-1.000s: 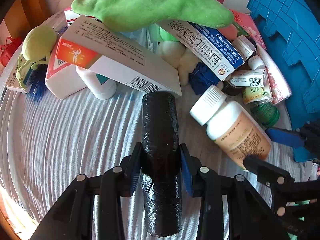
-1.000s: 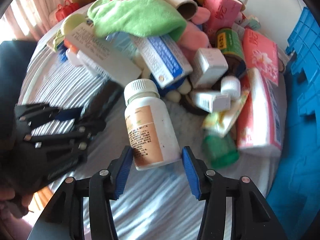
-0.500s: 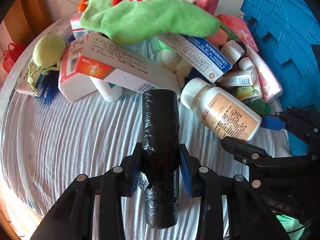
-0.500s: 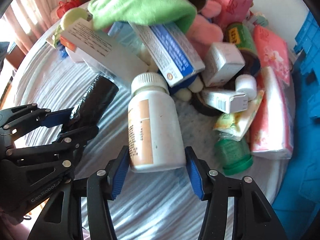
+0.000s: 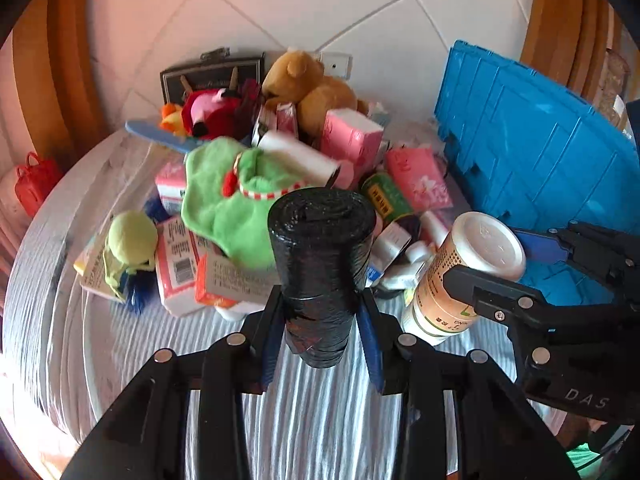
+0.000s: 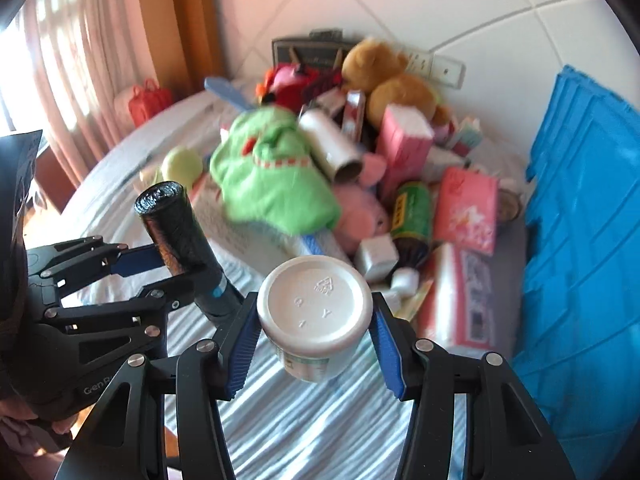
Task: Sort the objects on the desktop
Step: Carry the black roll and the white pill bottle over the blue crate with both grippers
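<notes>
The sort is barely begun. The left gripper [image 5: 322, 312] clamps a black bag roll [image 5: 322, 256] and the right gripper [image 6: 316, 332] clamps a white-capped pill bottle [image 6: 314, 310] — both held clear above the counter [image 5: 120, 360]. The pile [image 5: 280, 184] beside the blue crate [image 5: 540, 152] remains unsorted.

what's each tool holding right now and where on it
Left tool clamps the black bag roll near its lower end. Right tool grips the white-capped pill bottle by its body, below the cap.
</notes>
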`<state>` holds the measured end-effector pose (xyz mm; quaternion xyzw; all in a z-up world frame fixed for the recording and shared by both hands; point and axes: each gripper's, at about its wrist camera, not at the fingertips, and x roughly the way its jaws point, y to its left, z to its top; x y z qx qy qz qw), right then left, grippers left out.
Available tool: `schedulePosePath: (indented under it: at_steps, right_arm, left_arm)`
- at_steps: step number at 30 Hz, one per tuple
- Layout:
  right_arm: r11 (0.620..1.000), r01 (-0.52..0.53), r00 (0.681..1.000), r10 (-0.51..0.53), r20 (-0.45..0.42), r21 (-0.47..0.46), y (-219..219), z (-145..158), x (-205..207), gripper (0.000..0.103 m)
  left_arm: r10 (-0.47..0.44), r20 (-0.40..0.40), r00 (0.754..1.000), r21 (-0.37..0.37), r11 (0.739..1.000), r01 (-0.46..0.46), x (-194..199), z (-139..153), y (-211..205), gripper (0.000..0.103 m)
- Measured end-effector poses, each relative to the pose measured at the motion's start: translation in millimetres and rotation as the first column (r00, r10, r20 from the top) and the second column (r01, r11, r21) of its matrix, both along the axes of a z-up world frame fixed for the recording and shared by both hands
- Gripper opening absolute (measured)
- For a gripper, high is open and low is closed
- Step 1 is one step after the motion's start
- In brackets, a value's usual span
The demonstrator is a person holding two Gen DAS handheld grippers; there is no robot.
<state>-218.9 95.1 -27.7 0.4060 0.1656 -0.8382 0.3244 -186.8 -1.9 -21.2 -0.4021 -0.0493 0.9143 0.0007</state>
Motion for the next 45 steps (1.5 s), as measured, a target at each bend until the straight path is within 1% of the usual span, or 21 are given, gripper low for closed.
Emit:
schedulePosePath:
  at_steps: [4, 7, 10, 12, 15, 18, 19, 22, 24, 27, 29, 32, 33, 37, 39, 42, 44, 45]
  right_arm:
    - [0.997, 0.036, 0.994, -0.042, -0.1, -0.063, 8.2, 46.4, -0.9, 0.052]
    - [0.992, 0.071, 0.98, -0.09, -0.176, -0.108, 23.4, 88.7, 1.2, 0.052]
    - [0.981, 0.117, 0.954, -0.155, -0.257, -0.157, 43.2, 130.5, 3.8, 0.052]
    - [0.969, 0.15, 0.93, -0.206, -0.304, -0.197, 60.9, 157.8, 5.3, 0.052]
    - [0.945, 0.214, 0.881, -0.296, -0.369, -0.247, 92.3, 195.2, 8.0, 0.052]
    - [0.91, 0.288, 0.818, -0.395, -0.418, -0.298, 132.0, 225.8, 15.1, 0.052]
    - [0.9, 0.306, 0.801, -0.419, -0.427, -0.309, 143.1, 232.5, 17.4, 0.052]
    - [0.862, 0.388, 0.734, -0.503, -0.455, -0.327, 185.1, 250.1, 27.2, 0.052]
    - [0.838, 0.438, 0.702, -0.545, -0.458, -0.325, 208.6, 253.3, 30.3, 0.052]
    - [0.795, 0.525, 0.654, -0.606, -0.454, -0.304, 244.8, 248.9, 31.2, 0.052]
    - [0.766, 0.574, 0.638, -0.641, -0.427, -0.29, 269.3, 238.8, 26.8, 0.052]
    - [0.728, 0.643, 0.618, -0.677, -0.398, -0.239, 296.9, 216.4, 13.9, 0.052]
    - [0.718, 0.66, 0.616, -0.686, -0.388, -0.222, 304.5, 208.6, 10.6, 0.052]
    - [0.699, 0.695, 0.628, -0.704, -0.332, -0.168, 332.9, 178.7, -3.0, 0.052]
    - [0.698, 0.703, 0.637, -0.704, -0.315, -0.14, 342.8, 166.4, -8.9, 0.052]
    - [0.703, 0.704, 0.652, -0.697, -0.3, -0.103, 357.3, 149.7, -17.5, 0.052]
    - [0.711, 0.699, 0.662, -0.685, -0.304, -0.08, 361.9, 143.1, -22.1, 0.052]
    - [0.718, 0.692, 0.67, -0.676, -0.308, -0.072, 363.7, 138.9, -24.1, 0.052]
  left_arm:
    - [-0.045, -0.092, 0.995, -0.008, 0.999, 0.045, -4.7, 45.8, 13.2, 0.034]
    - [-0.08, -0.16, 0.984, -0.027, 0.997, 0.077, -15.1, 81.3, 30.5, 0.034]
    - [-0.123, -0.228, 0.966, -0.039, 0.992, 0.117, -23.5, 111.9, 51.3, 0.034]
    - [-0.153, -0.272, 0.95, -0.041, 0.988, 0.147, -28.3, 128.7, 66.8, 0.034]
    - [-0.209, -0.321, 0.924, -0.04, 0.978, 0.207, -35.1, 154.1, 95.8, 0.034]
    - [-0.269, -0.366, 0.891, -0.044, 0.961, 0.272, -37.3, 176.6, 127.9, 0.034]
    - [-0.291, -0.384, 0.876, -0.045, 0.954, 0.297, -36.6, 182.9, 139.7, 0.034]
    - [-0.356, -0.417, 0.836, -0.048, 0.927, 0.371, -32.9, 199.8, 174.7, 0.034]
    - [-0.402, -0.423, 0.812, -0.045, 0.905, 0.424, -31.6, 206.3, 199.1, 0.034]
    - [-0.459, -0.399, 0.794, -0.041, 0.874, 0.485, -33.6, 209.1, 235.6, 0.034]
    - [-0.495, -0.365, 0.789, -0.044, 0.855, 0.516, -37.3, 203.6, 261.6, 0.034]
    - [-0.536, -0.286, 0.794, -0.035, 0.834, 0.551, -45.8, 189.3, 299.6, 0.034]
    - [-0.548, -0.255, 0.797, -0.034, 0.829, 0.559, -49.1, 182.8, 311.7, 0.034]
    - [-0.567, -0.146, 0.811, -0.021, 0.821, 0.571, -59.9, 159.1, 346.3, 0.034]
    - [-0.573, -0.097, 0.814, -0.015, 0.818, 0.574, -63.3, 146.1, 358.4, 0.034]
    - [-0.57, -0.035, 0.821, -0.023, 0.822, 0.569, -64.0, 131.0, 368.6, 0.034]
    - [-0.559, -0.046, 0.828, -0.009, 0.829, 0.559, -61.4, 132.8, 368.4, 0.034]
    - [-0.55, -0.052, 0.834, -0.015, 0.835, 0.55, -60.3, 133.3, 367.6, 0.034]
